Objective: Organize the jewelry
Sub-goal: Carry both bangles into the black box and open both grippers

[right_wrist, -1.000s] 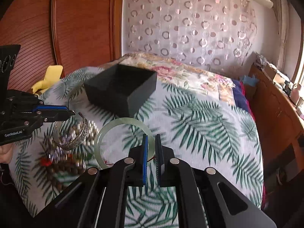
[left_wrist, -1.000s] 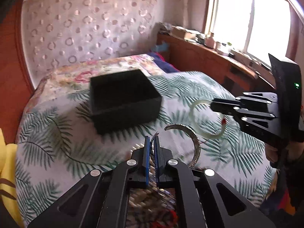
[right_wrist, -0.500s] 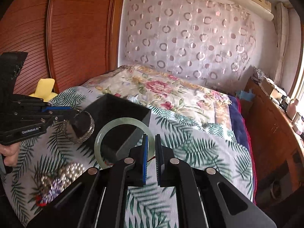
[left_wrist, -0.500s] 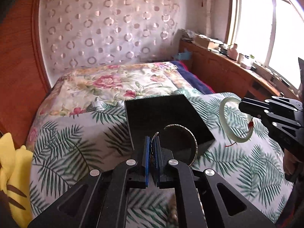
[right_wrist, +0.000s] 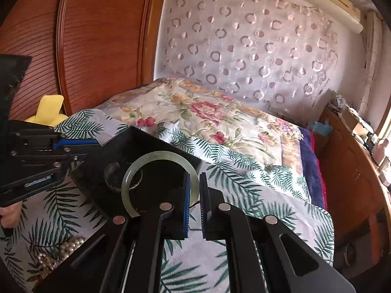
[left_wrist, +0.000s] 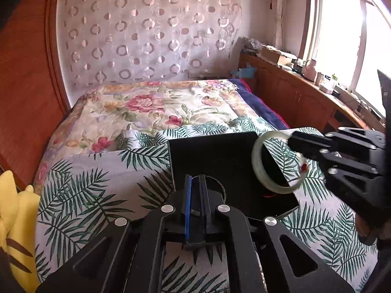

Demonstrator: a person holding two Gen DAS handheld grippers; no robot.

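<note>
An open black box (left_wrist: 220, 156) sits on the leaf-print bedspread; it also shows in the right wrist view (right_wrist: 151, 146). My left gripper (left_wrist: 195, 178) is shut on a thin silver bangle (left_wrist: 216, 182), held low inside the box; the bangle shows dimly in the right wrist view (right_wrist: 114, 175). My right gripper (right_wrist: 194, 178) is shut on a pale green jade bangle (right_wrist: 156, 156) and holds it over the box's right side; it shows in the left wrist view (left_wrist: 261, 171) with the right gripper (left_wrist: 293, 139). The left gripper (right_wrist: 73, 144) enters from the left.
A pile of pearls and beads (right_wrist: 61, 249) lies on the bedspread near the bottom left. A yellow plush toy (left_wrist: 14, 219) sits at the left bed edge by the wooden headboard (right_wrist: 97, 48). A wooden cabinet (left_wrist: 305, 97) runs along the right under the window.
Both grippers moved forward over the box. The silver bangle went down into the box. The jade bangle came in over the box's right edge.
</note>
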